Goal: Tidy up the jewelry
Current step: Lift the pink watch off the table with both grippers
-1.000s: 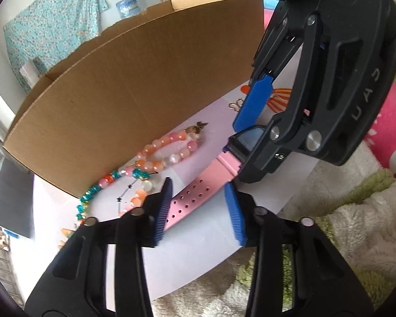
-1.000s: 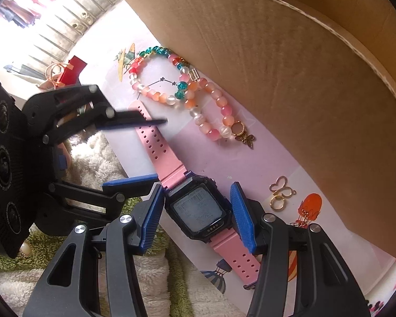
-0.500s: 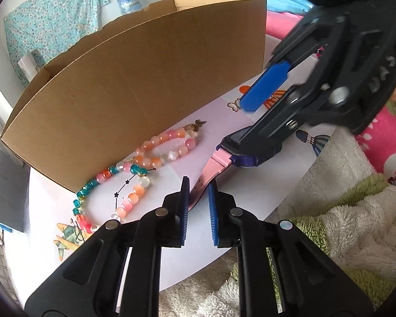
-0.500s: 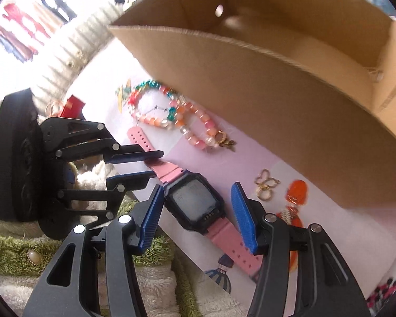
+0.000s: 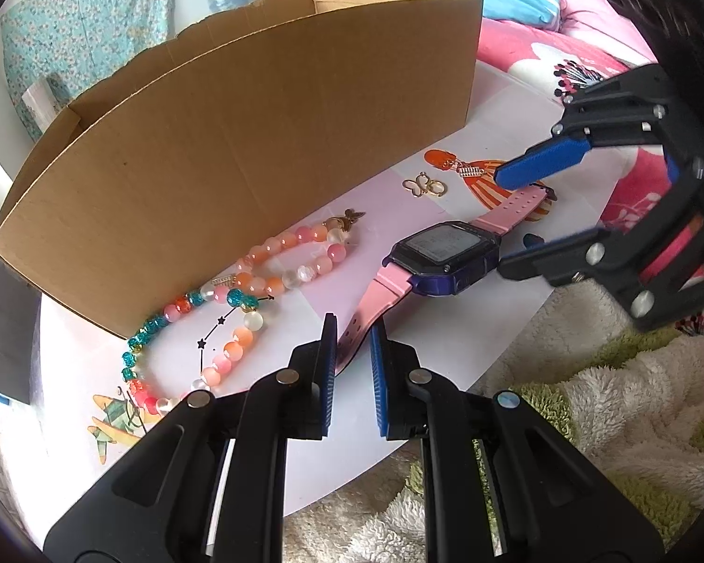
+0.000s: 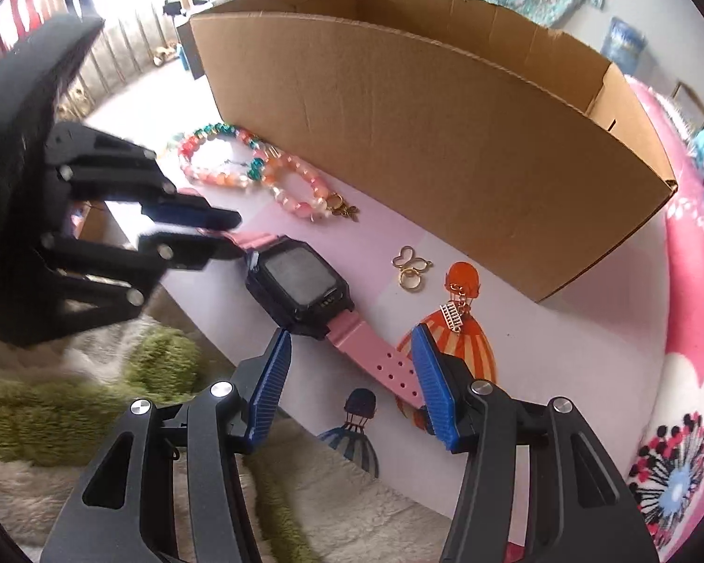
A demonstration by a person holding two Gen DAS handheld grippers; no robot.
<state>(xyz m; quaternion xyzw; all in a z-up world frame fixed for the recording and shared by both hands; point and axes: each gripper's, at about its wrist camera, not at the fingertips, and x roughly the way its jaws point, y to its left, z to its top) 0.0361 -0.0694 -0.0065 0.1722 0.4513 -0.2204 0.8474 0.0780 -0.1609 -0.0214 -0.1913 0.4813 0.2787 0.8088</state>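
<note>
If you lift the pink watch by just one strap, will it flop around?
Probably yes. The left hand-held gripper pinches only one end of the pink watch, whose strap already bends, so it looks soft. The dark case looks like the heaviest part, so it would likely sag and swing. The far strap lies loose between the right hand-held gripper's open fingers.

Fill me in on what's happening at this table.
A person with two handheld grippers is sorting jewelry beside a cardboard box. The left gripper has its fingers shut on one pink strap of a digital watch. The right gripper is open, straddling the other strap. Two bead bracelets and earrings lie on the mat, not boxed yet.
</note>
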